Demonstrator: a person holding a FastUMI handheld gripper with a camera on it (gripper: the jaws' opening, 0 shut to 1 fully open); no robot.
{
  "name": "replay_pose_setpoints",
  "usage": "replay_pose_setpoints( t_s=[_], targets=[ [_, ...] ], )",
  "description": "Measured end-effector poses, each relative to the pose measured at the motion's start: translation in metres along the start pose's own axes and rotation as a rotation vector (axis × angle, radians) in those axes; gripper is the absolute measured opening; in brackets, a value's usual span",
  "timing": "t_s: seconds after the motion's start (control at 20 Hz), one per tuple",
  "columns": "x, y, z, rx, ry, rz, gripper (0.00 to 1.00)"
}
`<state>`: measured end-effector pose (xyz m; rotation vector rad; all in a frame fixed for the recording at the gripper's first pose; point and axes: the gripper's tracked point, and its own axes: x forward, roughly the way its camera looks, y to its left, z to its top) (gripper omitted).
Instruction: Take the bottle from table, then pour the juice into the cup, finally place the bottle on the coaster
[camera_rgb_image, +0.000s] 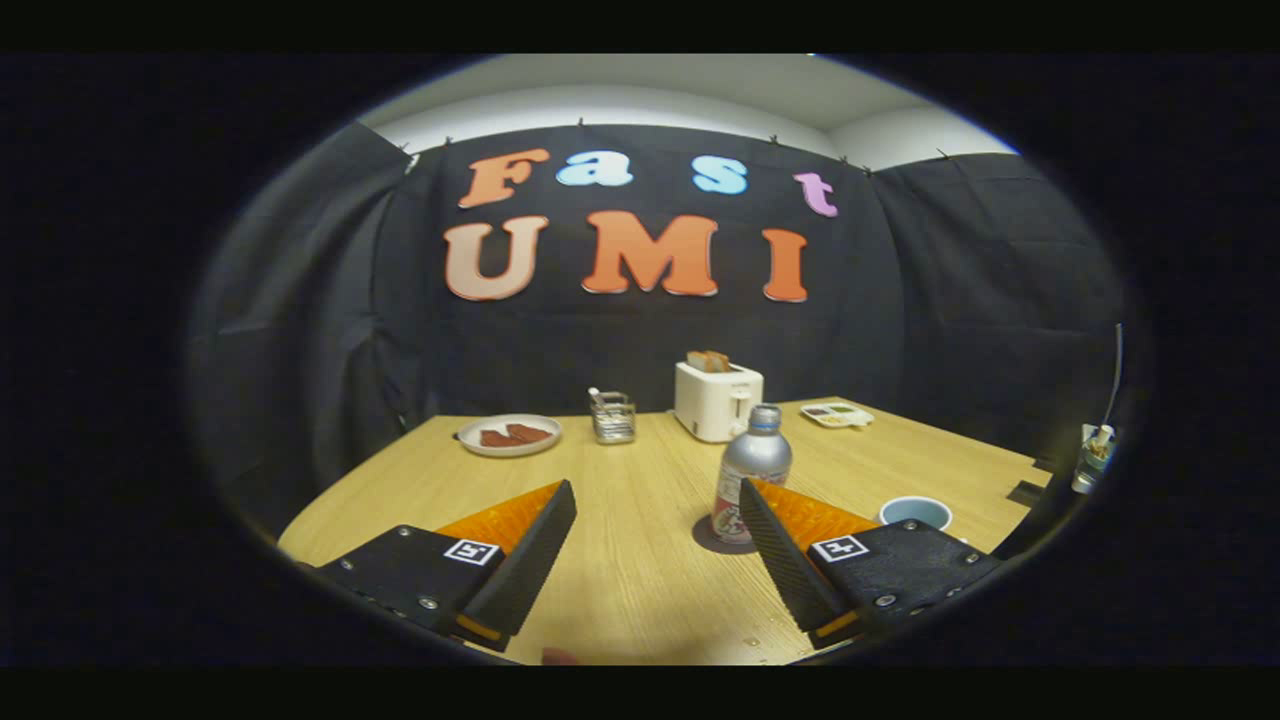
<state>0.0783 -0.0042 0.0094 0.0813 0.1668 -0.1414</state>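
Bottle (752, 470) upright on coaster (708, 537), base partly hidden behind wide-open, empty jaws of gripper (655, 500).

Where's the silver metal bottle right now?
The silver metal bottle stands upright on the dark round coaster, just beyond the open gripper's right finger, with the blue cup to its right.

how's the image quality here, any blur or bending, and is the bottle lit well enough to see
Gripper view: strong fisheye bend, so the table edges curve; the whole image is a bit soft; even, dim light with a pale sheen on the bottle, which stands sharp enough on its coaster; the cup is clear; the gripper is open, fingers empty, the bottle just beyond the right one.
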Motion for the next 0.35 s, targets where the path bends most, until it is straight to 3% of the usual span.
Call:
replay_pose_setpoints(
  t_s=[0.35],
  targets=[
    [-0.062, 0.030, 0.038, -0.040, -0.092, 0.077, 0.98]
  ],
)
